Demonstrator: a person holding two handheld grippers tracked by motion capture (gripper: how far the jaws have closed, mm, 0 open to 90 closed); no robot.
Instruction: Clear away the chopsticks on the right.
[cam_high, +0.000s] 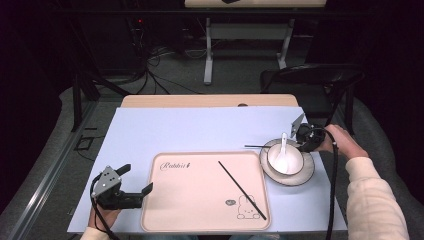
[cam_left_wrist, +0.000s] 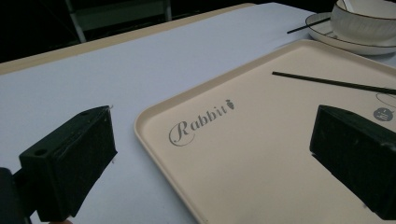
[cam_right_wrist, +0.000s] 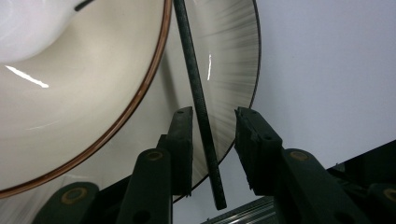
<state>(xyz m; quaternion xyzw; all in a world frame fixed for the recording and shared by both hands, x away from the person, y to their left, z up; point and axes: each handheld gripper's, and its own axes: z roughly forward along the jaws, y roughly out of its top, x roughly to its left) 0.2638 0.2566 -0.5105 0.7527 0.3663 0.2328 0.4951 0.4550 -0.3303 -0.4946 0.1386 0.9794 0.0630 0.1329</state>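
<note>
The left gripper (cam_high: 137, 178) rests low at the near left, jaws spread wide, gripped from below by the left hand (cam_high: 102, 216). At the far right, the right hand (cam_high: 341, 142) angles the right gripper (cam_right_wrist: 212, 149) downward, jaws narrowed but apart, a pale sleeve trailing toward the near edge.

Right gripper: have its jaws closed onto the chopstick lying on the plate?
Not yet: the right gripper is open, the chopstick between its jaws with gaps either side.
</note>
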